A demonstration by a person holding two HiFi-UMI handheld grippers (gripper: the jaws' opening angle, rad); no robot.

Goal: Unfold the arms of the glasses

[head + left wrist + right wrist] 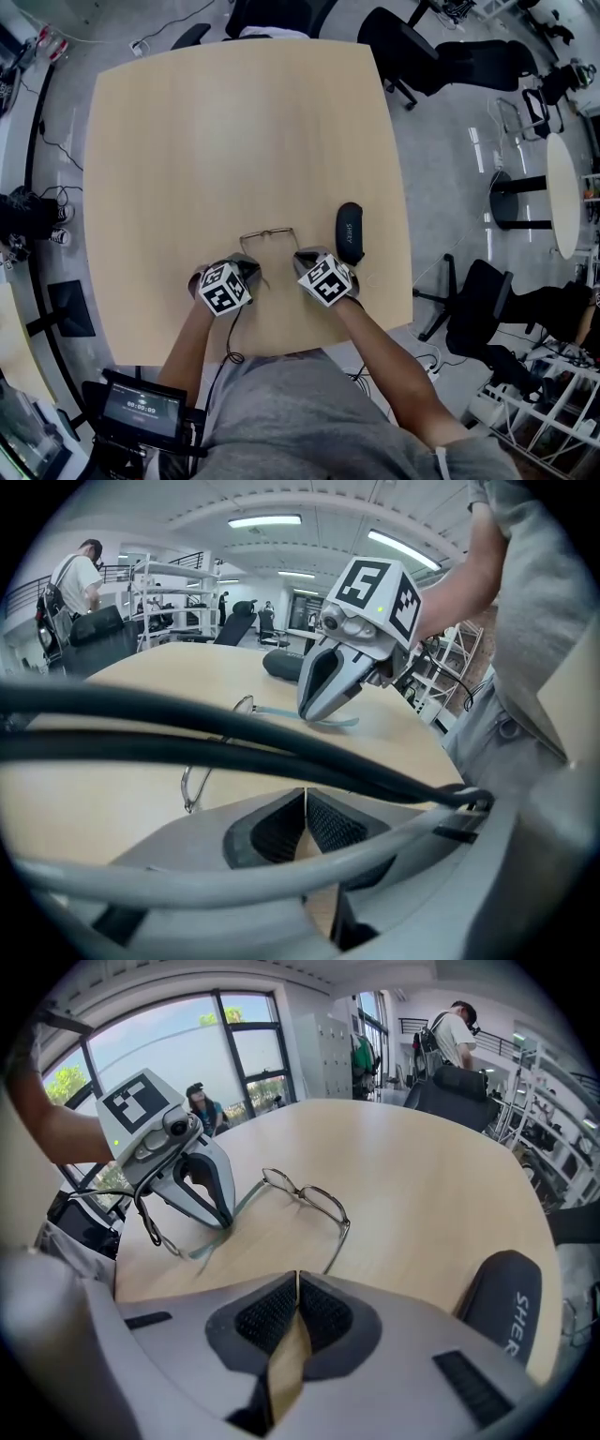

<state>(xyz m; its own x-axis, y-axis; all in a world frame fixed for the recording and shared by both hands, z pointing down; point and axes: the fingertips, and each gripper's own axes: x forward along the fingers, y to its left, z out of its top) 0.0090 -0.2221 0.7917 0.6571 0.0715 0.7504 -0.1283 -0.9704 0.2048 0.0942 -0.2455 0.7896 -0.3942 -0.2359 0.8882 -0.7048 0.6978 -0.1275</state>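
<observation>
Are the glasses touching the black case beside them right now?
Apart. The right gripper view shows a strip of bare table between the glasses and the black case; the head view shows the same gap.

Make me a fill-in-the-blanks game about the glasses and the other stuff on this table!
1. The glasses lie on a wooden ___.
2. The case beside them is coloured ___.
3. The left gripper and the right gripper both have their jaws ___.
4. The case lies nearest the ___ gripper.

Missing words: table; black; shut; right.
</observation>
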